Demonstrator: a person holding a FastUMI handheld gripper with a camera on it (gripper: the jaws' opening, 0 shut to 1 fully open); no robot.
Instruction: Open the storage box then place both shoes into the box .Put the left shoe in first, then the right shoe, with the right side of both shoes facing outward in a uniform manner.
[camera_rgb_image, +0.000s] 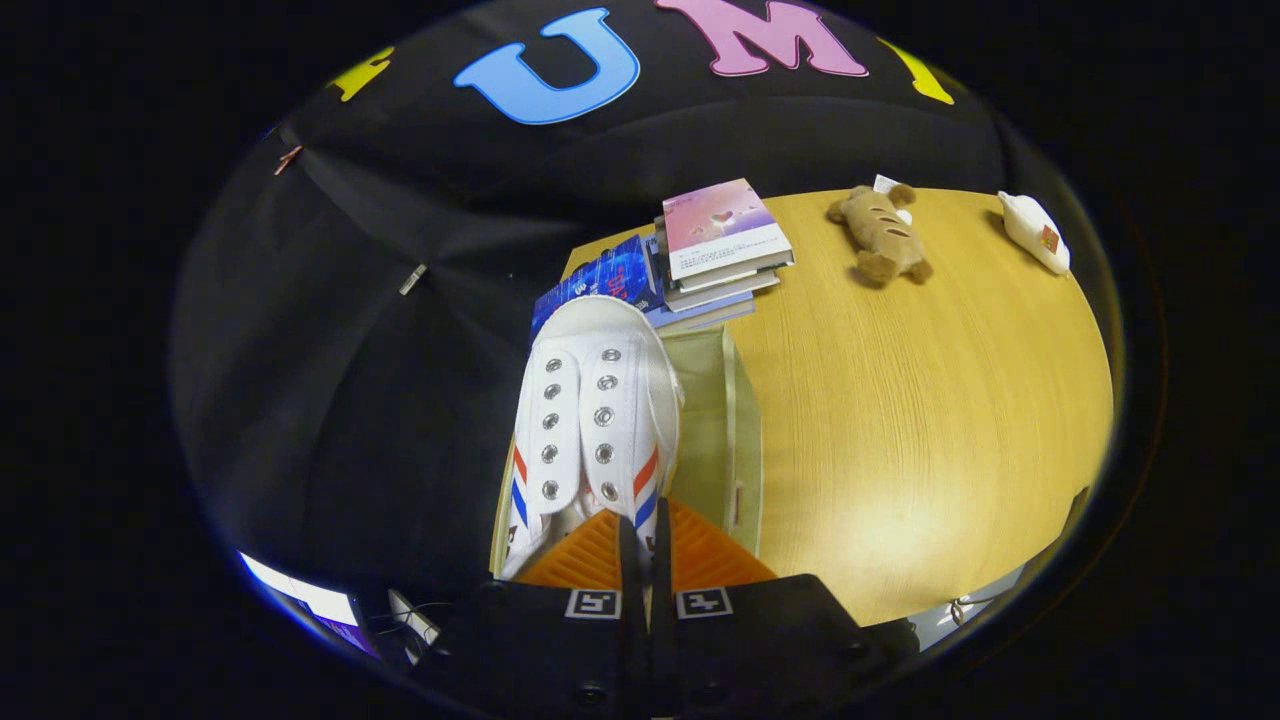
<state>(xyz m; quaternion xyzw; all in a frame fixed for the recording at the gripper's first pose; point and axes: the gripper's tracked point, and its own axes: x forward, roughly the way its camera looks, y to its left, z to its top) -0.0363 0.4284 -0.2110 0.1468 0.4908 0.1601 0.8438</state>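
A white canvas shoe (590, 400) with metal eyelets and red and blue side stripes reaches forward from my gripper (645, 545), toe pointing away. My fingers are nearly together and pinch the shoe's rim at its heel end. The shoe hangs over a pale translucent storage box (725, 440) at the left edge of the wooden table (920, 420). The shoe hides most of the box's inside, so I cannot tell whether another shoe lies in it.
A stack of books (715, 255) lies just beyond the shoe's toe and the box. Farther right on the table are a brown plush toy (882, 235) and a small white object (1035, 230). Black booth cloth hangs left of the table.
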